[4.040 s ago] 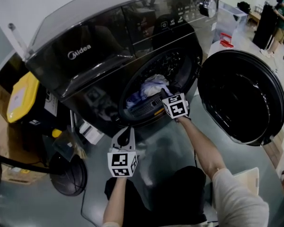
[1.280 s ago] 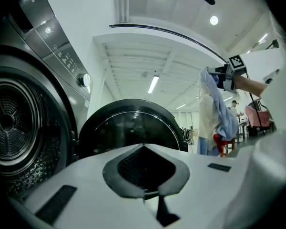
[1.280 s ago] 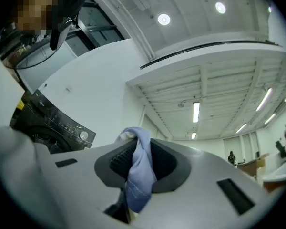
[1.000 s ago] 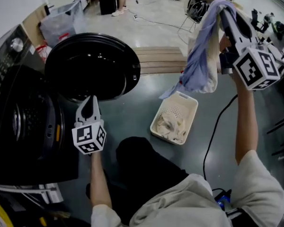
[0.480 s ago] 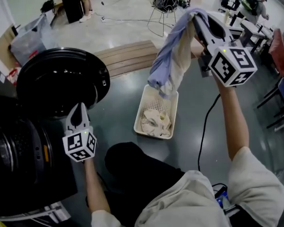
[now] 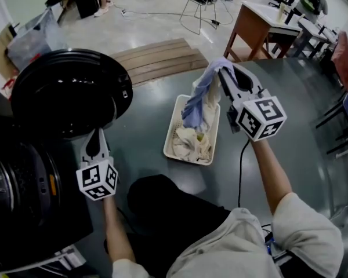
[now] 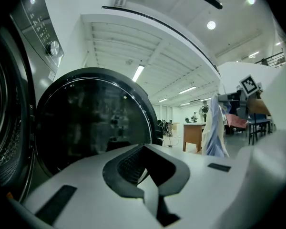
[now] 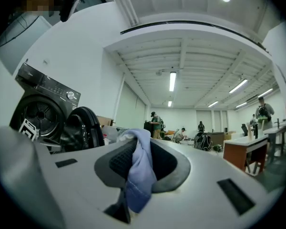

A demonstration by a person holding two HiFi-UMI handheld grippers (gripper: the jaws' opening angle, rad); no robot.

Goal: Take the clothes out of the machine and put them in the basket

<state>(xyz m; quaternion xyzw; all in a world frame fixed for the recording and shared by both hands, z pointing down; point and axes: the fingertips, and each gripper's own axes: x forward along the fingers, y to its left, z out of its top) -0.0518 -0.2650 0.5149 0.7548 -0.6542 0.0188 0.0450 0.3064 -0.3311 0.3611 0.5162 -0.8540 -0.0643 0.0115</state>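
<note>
Head view first: what is your right hand-held gripper (image 6: 222, 72) doing?

It is pinching a blue-and-cream garment (image 6: 200, 97) at its tips. In the right gripper view, a blue fold of it sits squeezed between my pads (image 8: 120, 159) and spills out on the near side.

Where is the garment relative to that hand-held gripper?

It hangs down from the tips. The white laundry basket (image 6: 174, 129) stands on the floor right below it. Cream clothes (image 6: 192, 145) already lie in the basket. The garment's lower end reaches the basket's mouth, but I cannot tell whether it touches the pile.

And your left hand-held gripper (image 6: 95, 133)?

Its jaws are pressed together with nothing between them. In the left gripper view the dark pads meet at the far end and no cloth is caught there. I hold it low, well apart from the basket, which lies off to its right.

What is around it?

Just ahead of its tips is the washing machine's round door (image 6: 69, 94), swung wide open. The dark washing machine (image 6: 23, 196) itself is on its left. In the left gripper view the hanging garment shows far off to the right, under my other hand-held gripper.
</note>
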